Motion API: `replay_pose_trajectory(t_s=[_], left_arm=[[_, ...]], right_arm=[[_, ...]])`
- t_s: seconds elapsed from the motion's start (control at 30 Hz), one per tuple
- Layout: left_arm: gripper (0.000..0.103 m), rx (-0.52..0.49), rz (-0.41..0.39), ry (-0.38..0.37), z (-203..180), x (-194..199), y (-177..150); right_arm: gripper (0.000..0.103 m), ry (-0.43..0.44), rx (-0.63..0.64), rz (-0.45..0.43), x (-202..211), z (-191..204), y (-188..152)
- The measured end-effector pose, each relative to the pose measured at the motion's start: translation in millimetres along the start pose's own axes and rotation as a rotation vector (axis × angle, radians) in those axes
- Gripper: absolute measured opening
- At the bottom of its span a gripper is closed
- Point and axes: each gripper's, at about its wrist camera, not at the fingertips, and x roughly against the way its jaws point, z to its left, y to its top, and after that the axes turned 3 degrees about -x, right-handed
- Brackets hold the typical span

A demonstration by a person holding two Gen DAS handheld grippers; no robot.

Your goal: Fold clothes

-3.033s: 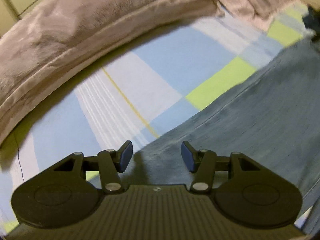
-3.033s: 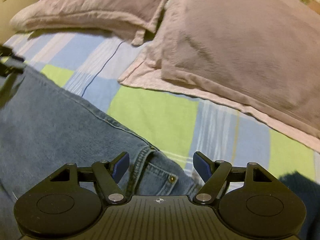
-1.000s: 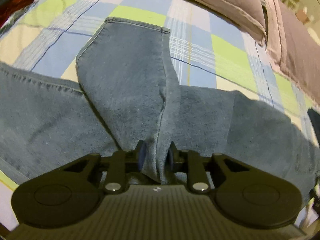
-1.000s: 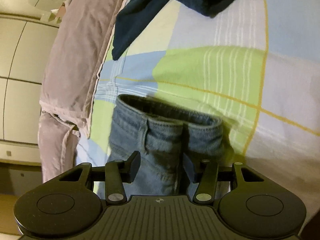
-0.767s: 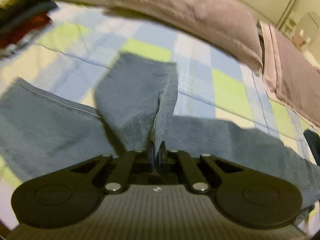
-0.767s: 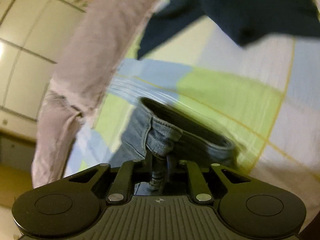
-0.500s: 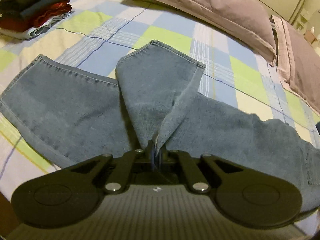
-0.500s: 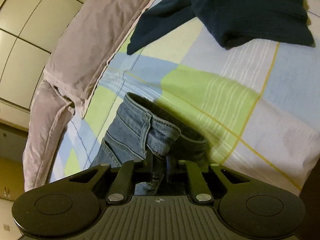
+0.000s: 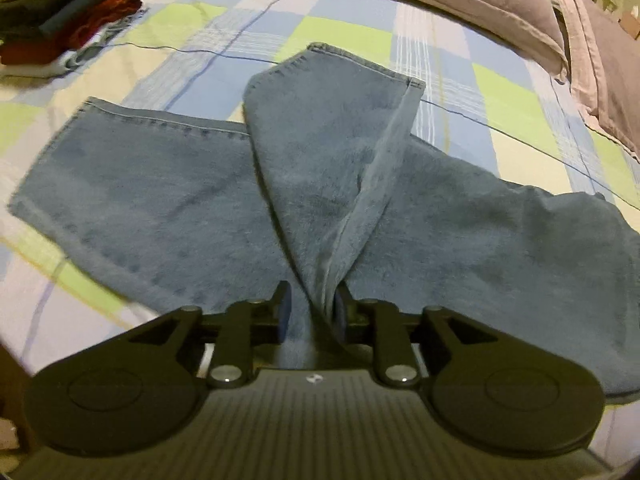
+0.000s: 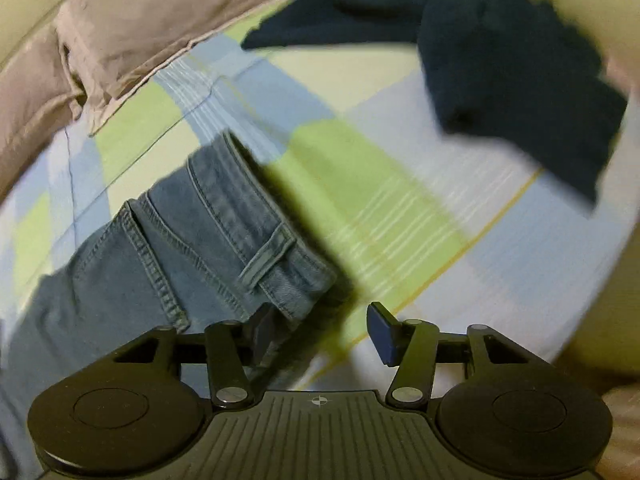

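A pair of blue jeans (image 9: 460, 232) lies across the checked bed sheet (image 9: 340, 32). One leg (image 9: 328, 128) is folded over and points away from me, its hem toward the pillows. My left gripper (image 9: 311, 314) stands open low over the jeans, with a loose fold of denim still lying between its pads. In the right wrist view the waistband (image 10: 240, 224) with a belt loop lies at the left. My right gripper (image 10: 322, 334) is open beside it. Its left finger (image 10: 262, 332) is against the waistband corner and its right finger is over the sheet.
Mauve pillows (image 9: 500, 4) (image 10: 140, 28) run along the far side of the bed. A stack of folded clothes (image 9: 68, 24) sits at the far left. A dark navy garment (image 10: 512, 80) lies crumpled to the right of the waistband. The bed's edge (image 10: 592, 320) is close on the right.
Both grippers were shut on the denim half a second ago and have now opened. The leg fold and the waistband rest on the bed. The right view has swung and is blurred.
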Motion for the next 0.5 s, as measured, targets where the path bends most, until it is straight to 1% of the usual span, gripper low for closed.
replay_pose_trajectory(t_s=[0.03,0.07,0.1,0.17,0.2,0.23,0.3,0.33,0.37,0.43,0.47,0.5], left_arm=[[0.023,-0.014,-0.005,0.006,-1.2,9.2,4.0],[0.024,-0.036,-0.015,0.011,-4.4,15.6,10.6],[0.024,-0.063,-0.029,0.015,-9.0,19.8,19.1],[0.031,-0.121,-0.053,0.024,-19.4,24.1,38.3],[0.036,-0.148,-0.061,0.025,-26.8,18.0,50.9],[0.042,-0.173,-0.069,0.02,-34.6,9.7,63.8],[0.049,-0.214,-0.081,-0.003,-50.3,-12.9,88.3],[0.054,-0.233,-0.077,-0.013,-58.7,-26.3,100.0],[0.056,-0.258,-0.071,-0.012,-66.8,-40.6,109.3],[0.056,-0.317,-0.052,0.007,-82.6,-70.9,124.2],[0.056,-0.345,-0.04,0.029,-88.5,-85.6,129.7],[0.053,-0.316,-0.043,0.039,-79.6,-88.5,127.3]], right_arm=[[0.053,-0.032,0.029,-0.016,8.7,3.7,3.9],[0.053,-0.068,0.055,-0.051,18.0,8.0,8.3],[0.053,-0.094,0.065,-0.104,25.9,13.0,13.7],[0.053,-0.09,0.043,-0.183,33.4,22.8,26.6],[0.053,-0.059,0.009,-0.195,31.6,28.4,34.4],[0.053,-0.022,-0.023,-0.198,28.6,34.8,41.7],[0.053,0.057,-0.067,-0.175,17.7,52.6,50.5],[0.053,0.09,-0.077,-0.162,13.0,62.5,53.1],[0.053,0.118,-0.074,-0.143,9.0,73.5,54.0],[0.053,0.17,-0.058,-0.102,1.5,91.5,50.4],[0.053,0.193,-0.049,-0.083,-1.8,99.3,48.0],[0.053,0.208,-0.04,-0.066,-4.1,105.8,44.9]])
